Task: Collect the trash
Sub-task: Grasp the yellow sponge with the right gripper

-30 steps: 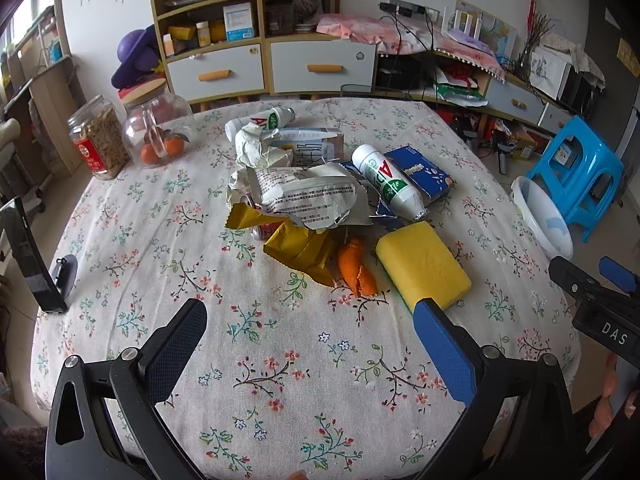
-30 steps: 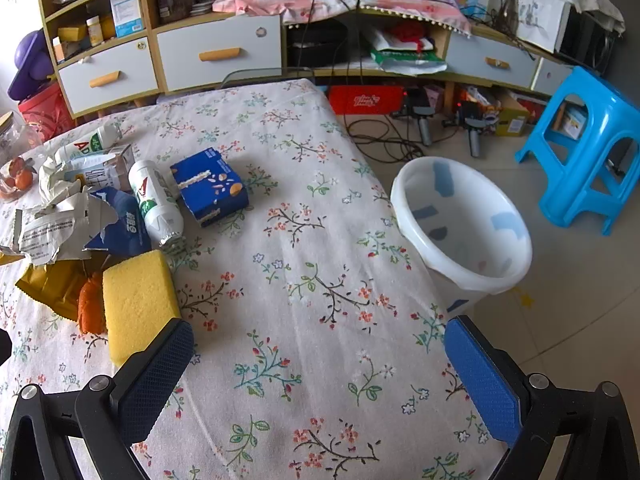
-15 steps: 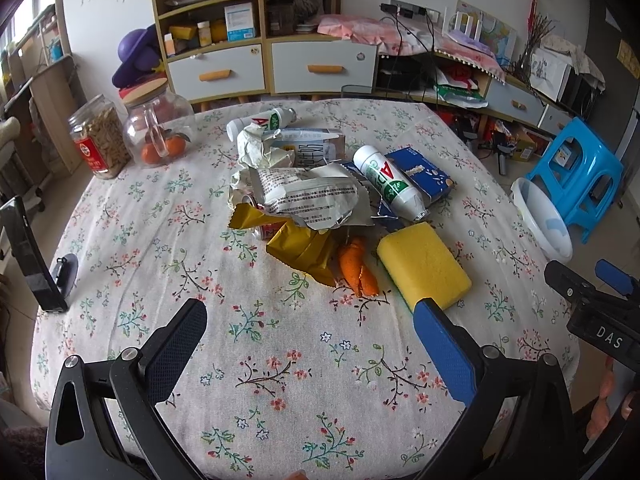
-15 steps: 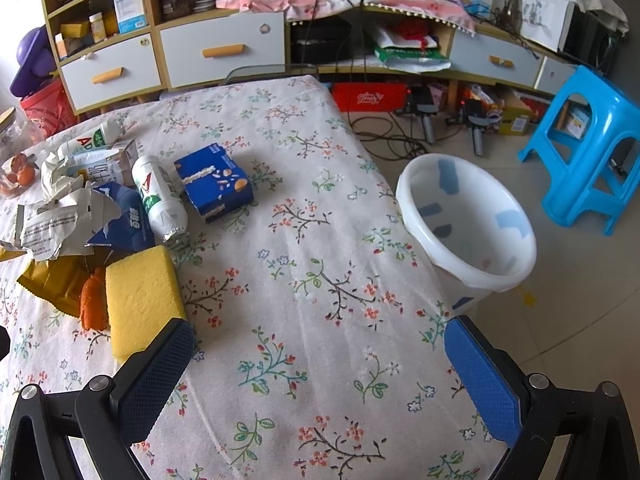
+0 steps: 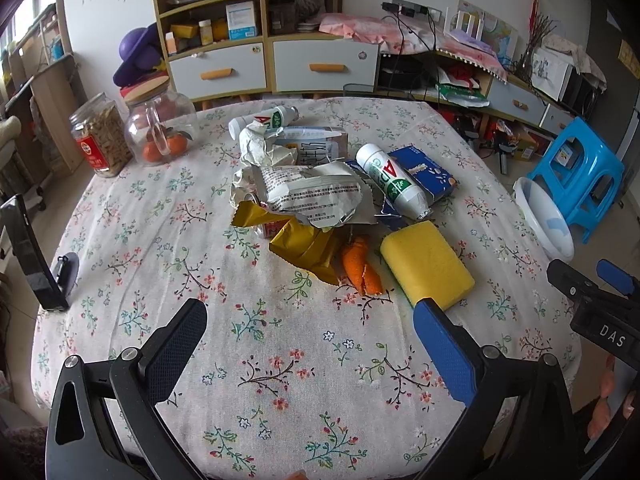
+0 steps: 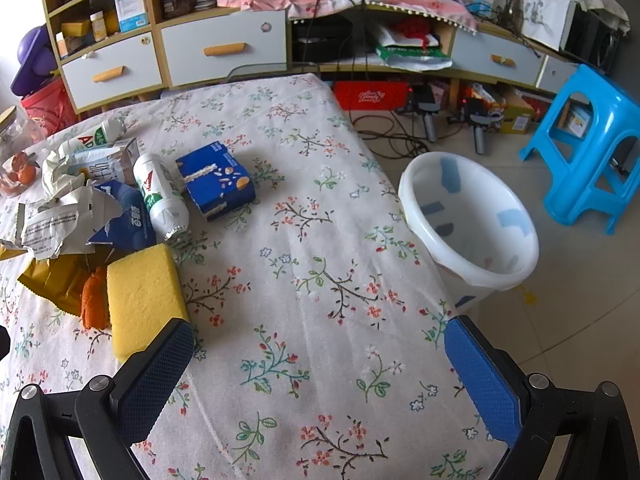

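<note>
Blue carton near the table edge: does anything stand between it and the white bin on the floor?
Nothing visible does. From the blue carton toward the white bin there is only bare flowered tablecloth, then the table edge. The bin stands open just beyond it. Both tongs are open and empty.

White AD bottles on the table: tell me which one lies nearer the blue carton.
The nearer white bottle, lying right beside the blue carton with its foil end toward the yellow sponge. The other bottle lies at the pile's far end.
</note>
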A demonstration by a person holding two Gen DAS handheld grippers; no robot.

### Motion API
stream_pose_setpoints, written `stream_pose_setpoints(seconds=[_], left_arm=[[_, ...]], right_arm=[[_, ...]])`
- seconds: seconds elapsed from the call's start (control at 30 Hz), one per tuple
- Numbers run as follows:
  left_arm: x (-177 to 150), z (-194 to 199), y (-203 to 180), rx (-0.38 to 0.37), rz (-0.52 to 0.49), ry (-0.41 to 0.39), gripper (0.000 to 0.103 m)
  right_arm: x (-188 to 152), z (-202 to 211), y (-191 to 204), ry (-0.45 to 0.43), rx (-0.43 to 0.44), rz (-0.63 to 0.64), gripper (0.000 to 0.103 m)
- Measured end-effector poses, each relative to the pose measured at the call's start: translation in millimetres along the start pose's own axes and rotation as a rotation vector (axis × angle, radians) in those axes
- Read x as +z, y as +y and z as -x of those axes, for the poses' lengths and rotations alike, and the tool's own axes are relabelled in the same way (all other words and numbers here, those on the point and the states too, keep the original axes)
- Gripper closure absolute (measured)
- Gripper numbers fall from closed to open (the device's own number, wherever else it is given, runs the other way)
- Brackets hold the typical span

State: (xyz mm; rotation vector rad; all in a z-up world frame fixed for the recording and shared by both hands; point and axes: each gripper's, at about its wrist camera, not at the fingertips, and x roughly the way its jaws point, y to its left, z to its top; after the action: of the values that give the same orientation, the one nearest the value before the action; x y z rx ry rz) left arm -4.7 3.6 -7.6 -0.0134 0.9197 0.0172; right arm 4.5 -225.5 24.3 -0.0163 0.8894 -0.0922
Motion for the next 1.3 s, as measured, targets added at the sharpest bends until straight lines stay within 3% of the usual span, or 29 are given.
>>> stream_pose_setpoints(seconds=[0.43,0.93,1.2,1.3], left_arm=[[-5.2,-7.5,16.0,0.037,0.017,0.017,0.000],[-20.6,-33.4,66.3,0.093,0.080,0.079,0.000],[-24.6,-44.0,80.4,0.009,0.118,0.101,0.000],[-22.1,-43.7,79.1,-0.035,0.119,0.093,0.000]], right_arm=[[0.5,-5.4,13.2,0.017,0.038,0.018,0.000],[-6.6,-61.9,72.3,0.114,0.214,0.113,0.000],[-5.3,-86.5,94.1,0.166,0.252,0.120,0.001],[-7.0,-93.1,95.1,0.201,0.262,0.104,0.014]])
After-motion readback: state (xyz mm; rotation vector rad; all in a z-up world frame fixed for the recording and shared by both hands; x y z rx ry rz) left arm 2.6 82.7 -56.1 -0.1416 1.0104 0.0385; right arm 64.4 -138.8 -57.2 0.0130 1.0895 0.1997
